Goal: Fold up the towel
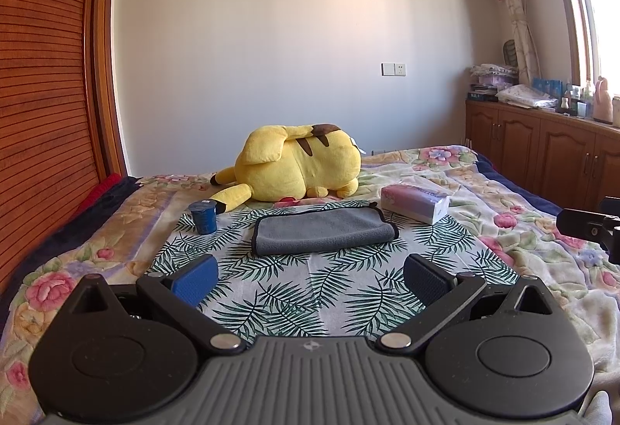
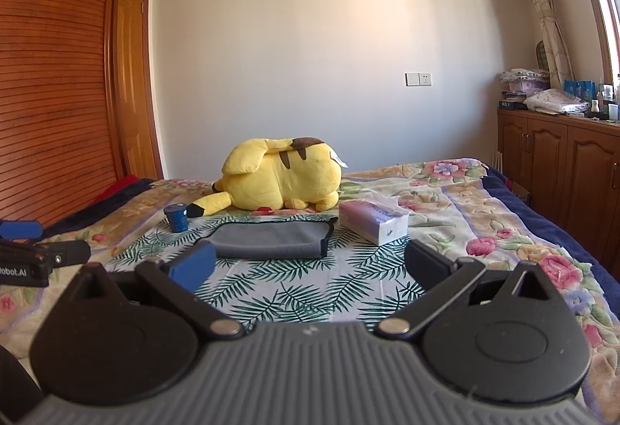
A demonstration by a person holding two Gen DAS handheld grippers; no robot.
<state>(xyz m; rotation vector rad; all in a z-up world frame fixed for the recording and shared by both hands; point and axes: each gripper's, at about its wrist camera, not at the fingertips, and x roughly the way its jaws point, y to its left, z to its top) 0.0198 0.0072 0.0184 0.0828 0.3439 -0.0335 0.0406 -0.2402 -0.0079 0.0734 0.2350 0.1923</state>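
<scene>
A grey towel [image 1: 323, 231] with black trim lies folded on a leaf-print cloth [image 1: 298, 293] on the bed; it also shows in the right wrist view [image 2: 271, 239]. My left gripper [image 1: 310, 276] is open and empty, a short way in front of the towel, not touching it. My right gripper [image 2: 310, 262] is open and empty, also short of the towel, to its near right. The right gripper shows at the right edge of the left wrist view [image 1: 593, 227]. The left gripper shows at the left edge of the right wrist view [image 2: 35, 250].
A blue cup [image 1: 203, 217] stands left of the towel. A tissue box [image 1: 414, 202] lies to its right. A yellow plush toy [image 1: 294, 167] lies behind. The floral blanket [image 1: 523, 231] covers the bed. A wooden wardrobe [image 1: 42, 76] stands left, cabinets [image 1: 542, 150] right.
</scene>
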